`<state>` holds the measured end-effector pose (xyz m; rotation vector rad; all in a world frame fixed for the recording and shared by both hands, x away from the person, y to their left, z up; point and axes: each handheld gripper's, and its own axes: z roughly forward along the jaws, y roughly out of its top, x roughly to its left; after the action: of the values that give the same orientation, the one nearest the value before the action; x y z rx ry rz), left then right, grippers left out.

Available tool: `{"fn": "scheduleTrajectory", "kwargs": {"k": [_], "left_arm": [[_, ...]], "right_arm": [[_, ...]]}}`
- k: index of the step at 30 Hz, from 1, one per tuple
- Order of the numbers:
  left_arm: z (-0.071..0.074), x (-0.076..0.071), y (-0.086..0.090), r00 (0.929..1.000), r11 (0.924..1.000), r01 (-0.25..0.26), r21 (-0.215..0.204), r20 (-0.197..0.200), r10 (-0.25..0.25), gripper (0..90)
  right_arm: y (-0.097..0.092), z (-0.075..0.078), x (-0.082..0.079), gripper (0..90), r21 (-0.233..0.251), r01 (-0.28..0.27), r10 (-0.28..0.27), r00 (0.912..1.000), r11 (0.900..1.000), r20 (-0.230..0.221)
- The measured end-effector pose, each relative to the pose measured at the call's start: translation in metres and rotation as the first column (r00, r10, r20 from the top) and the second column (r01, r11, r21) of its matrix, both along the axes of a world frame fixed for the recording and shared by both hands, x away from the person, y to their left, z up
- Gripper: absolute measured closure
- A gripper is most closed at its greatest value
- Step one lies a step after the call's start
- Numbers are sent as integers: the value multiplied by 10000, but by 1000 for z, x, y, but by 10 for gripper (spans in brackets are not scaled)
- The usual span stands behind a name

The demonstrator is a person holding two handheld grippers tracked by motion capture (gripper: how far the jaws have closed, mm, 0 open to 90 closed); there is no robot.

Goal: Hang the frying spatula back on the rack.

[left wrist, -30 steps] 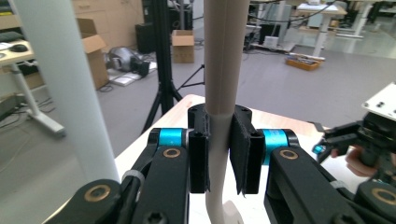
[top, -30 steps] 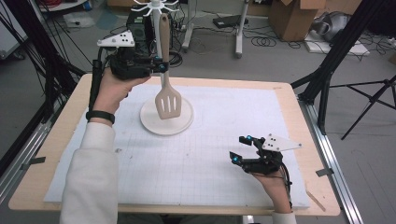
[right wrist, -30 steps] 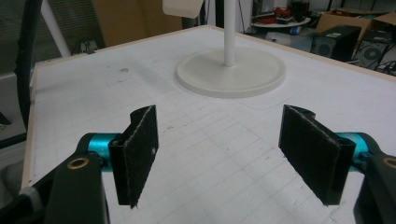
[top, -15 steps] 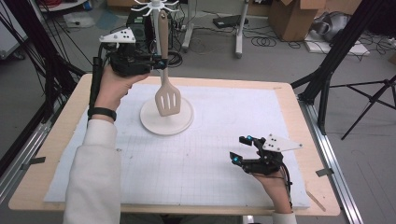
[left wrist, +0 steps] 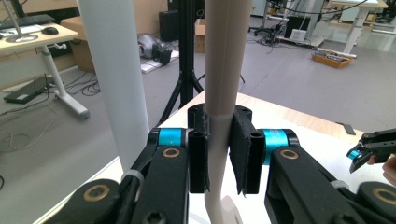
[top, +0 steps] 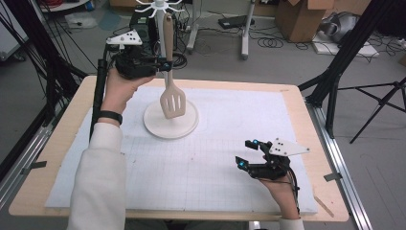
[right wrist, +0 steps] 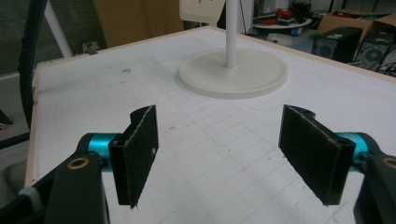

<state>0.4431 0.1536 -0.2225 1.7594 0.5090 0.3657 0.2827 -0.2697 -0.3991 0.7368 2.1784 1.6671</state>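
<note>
A beige slotted spatula (top: pixel 172 101) hangs upright over the round white base (top: pixel 184 128) of a hook stand. My left gripper (top: pixel 166 65) is shut on the spatula's handle about halfway up. In the left gripper view both black pads clamp the handle (left wrist: pixel 222 56), and the stand's white pole (left wrist: pixel 114 70) rises just to its left. The handle's top reaches up near the stand's hooks (top: pixel 158 5); I cannot tell whether it touches one. My right gripper (top: pixel 246 154) rests low on the white mat at the front right, open, with nothing between its pads (right wrist: pixel 140 149).
A white gridded mat (top: pixel 220 163) covers most of the wooden table (top: pixel 316 191). In the right gripper view the stand's base (right wrist: pixel 233 72) and pole (right wrist: pixel 231 32) stand ahead on the mat. Black tripod legs (top: pixel 335 72) and floor cables surround the table.
</note>
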Motion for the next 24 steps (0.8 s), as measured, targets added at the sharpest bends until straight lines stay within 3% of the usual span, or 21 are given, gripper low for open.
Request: {"fn": "scheduleTrajectory", "kwargs": {"k": [2, 4, 10, 13, 19, 22, 24], "left_arm": [[-2, -2, 1, 9995, 9989, -221, -420, 227, 231, 764], [-3, -3, 5, 9990, 9955, -353, -876, 239, 375, 675], [-8, -12, 17, 9991, 9941, -429, -995, 10, 432, 505], [-13, -24, 23, 9992, 9961, -392, -792, 91, 401, 447], [-32, -54, 35, 9993, 9977, 371, -563, 54, -369, 330], [-44, -68, 38, 9988, 9979, 485, -431, -40, -488, 271], [-55, -80, 40, 9961, 9948, 886, -506, 39, -885, 254]], "right_arm": [[0, 0, 0, 275, -3, -19, 19, 10000, 10000, -15], [0, 0, 0, 275, 15, -11, 12, 10000, 10000, -24], [-2, -1, 0, 274, 48, 5, -5, 10000, 10000, -12], [-2, -1, -1, 274, 160, -86, 87, 9999, 9998, -52], [1, -2, -2, 274, 102, -142, 144, 9998, 9998, -138], [2, -3, -1, 273, 29, -137, 137, 9998, 9999, -153], [2, -3, -1, 273, 41, -115, 116, 9998, 9999, -155]]}}
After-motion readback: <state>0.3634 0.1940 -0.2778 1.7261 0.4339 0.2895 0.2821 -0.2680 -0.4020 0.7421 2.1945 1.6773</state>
